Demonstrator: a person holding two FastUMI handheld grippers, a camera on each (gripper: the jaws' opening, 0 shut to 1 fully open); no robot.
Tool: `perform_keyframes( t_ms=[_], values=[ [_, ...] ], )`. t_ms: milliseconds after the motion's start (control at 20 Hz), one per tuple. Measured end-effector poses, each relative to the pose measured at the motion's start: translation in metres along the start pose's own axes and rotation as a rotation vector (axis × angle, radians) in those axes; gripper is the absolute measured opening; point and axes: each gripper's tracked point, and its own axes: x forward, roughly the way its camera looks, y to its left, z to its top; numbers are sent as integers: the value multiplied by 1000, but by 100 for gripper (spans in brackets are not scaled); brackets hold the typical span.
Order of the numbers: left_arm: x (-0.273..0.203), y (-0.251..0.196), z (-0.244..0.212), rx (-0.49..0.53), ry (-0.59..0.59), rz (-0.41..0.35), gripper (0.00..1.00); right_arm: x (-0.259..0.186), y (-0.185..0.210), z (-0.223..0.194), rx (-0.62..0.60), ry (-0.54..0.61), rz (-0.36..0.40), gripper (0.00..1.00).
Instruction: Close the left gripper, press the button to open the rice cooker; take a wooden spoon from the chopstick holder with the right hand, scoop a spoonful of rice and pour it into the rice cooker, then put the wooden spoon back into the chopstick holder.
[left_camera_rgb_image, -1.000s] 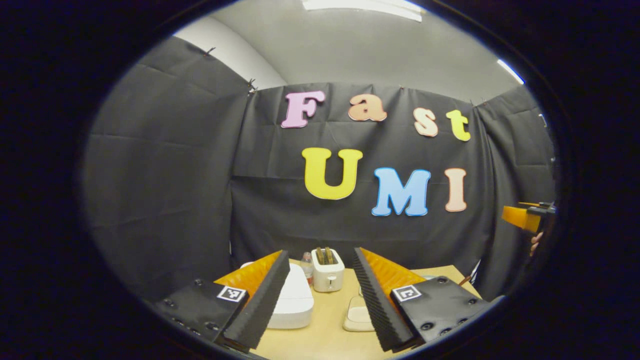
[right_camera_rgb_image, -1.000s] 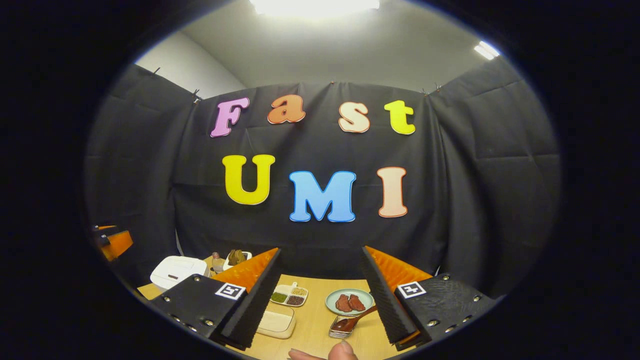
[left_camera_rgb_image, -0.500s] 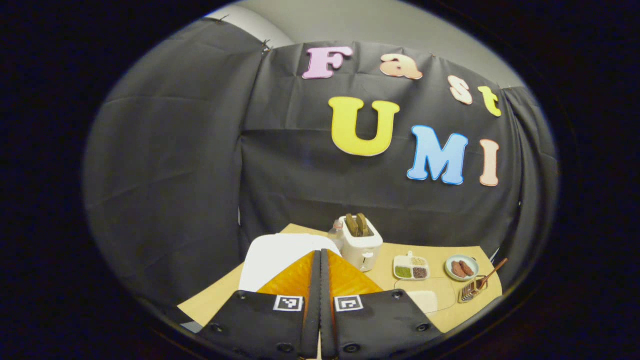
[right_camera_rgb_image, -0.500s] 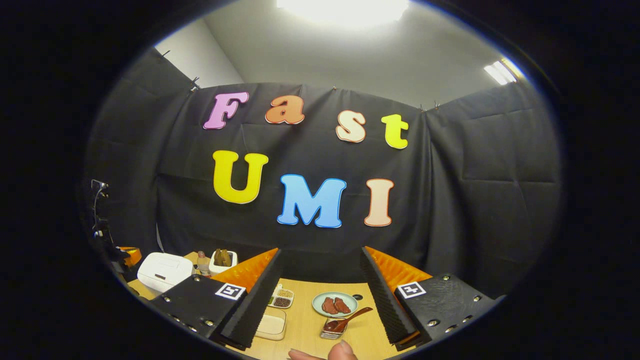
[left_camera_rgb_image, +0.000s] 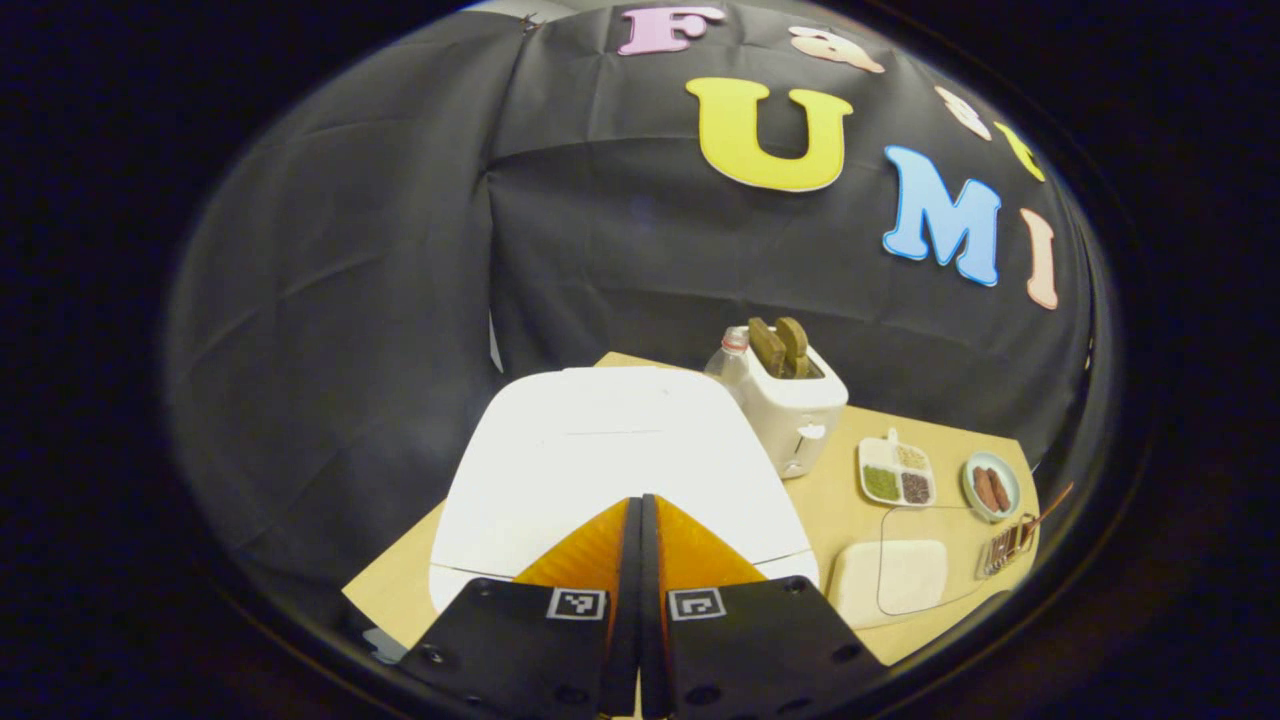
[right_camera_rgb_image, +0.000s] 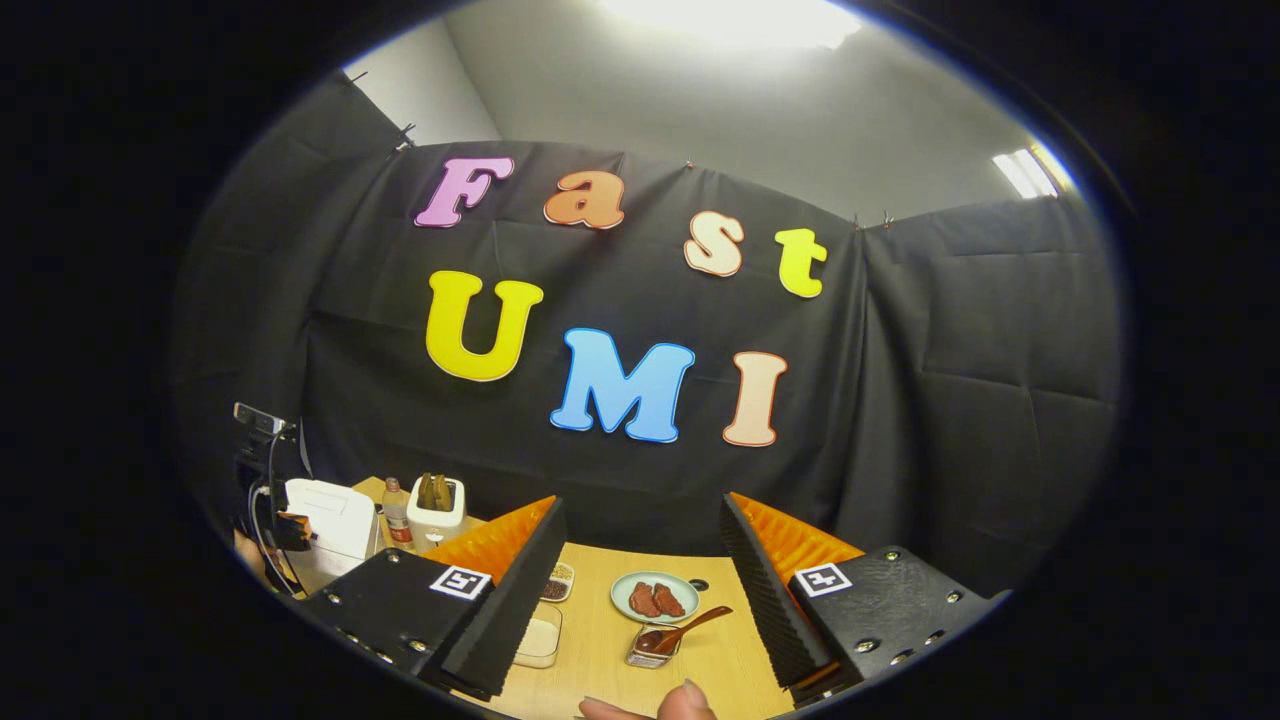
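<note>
The white rice cooker (left_camera_rgb_image: 600, 450) stands closed right under my left gripper (left_camera_rgb_image: 637, 505), whose fingers are pressed together with nothing between them, the tips over the lid's near edge. In the right gripper view the rice cooker (right_camera_rgb_image: 328, 512) sits far left, with the left gripper (right_camera_rgb_image: 288, 528) in front of it. My right gripper (right_camera_rgb_image: 640, 512) hangs open and empty above the table. The wooden spoon (right_camera_rgb_image: 688, 629) leans in the chopstick holder (right_camera_rgb_image: 647, 650) just beyond its fingers. The rice container (left_camera_rgb_image: 900, 575) lies flat right of the cooker, also seen as the rice container (right_camera_rgb_image: 540, 636).
A toaster (left_camera_rgb_image: 790, 405) holding toast and a bottle (right_camera_rgb_image: 397, 508) stand behind the cooker. A compartment dish (left_camera_rgb_image: 895, 470) and a plate (right_camera_rgb_image: 655, 596) of brown pieces lie on the wooden table (right_camera_rgb_image: 600, 650). A person's fingertip (right_camera_rgb_image: 686, 700) shows at the bottom.
My left gripper shut half a second back and has since moved down and forward over the rice cooker's lid. The right gripper stayed open and swung slightly right.
</note>
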Motion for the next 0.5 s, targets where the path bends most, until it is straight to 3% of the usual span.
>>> perform_keyframes(
  t_ms=[100,250,500],
  values=[
    [1,0,-16,-13,59,11,9,1,2,-1,2,5,-2,95],
    [0,2,-15,32,48,25,9,3,6,-5,31,22,5,94],
    [-15,1,25,-27,-105,2,9,3,7,0,39,13,8,95]
  ],
)
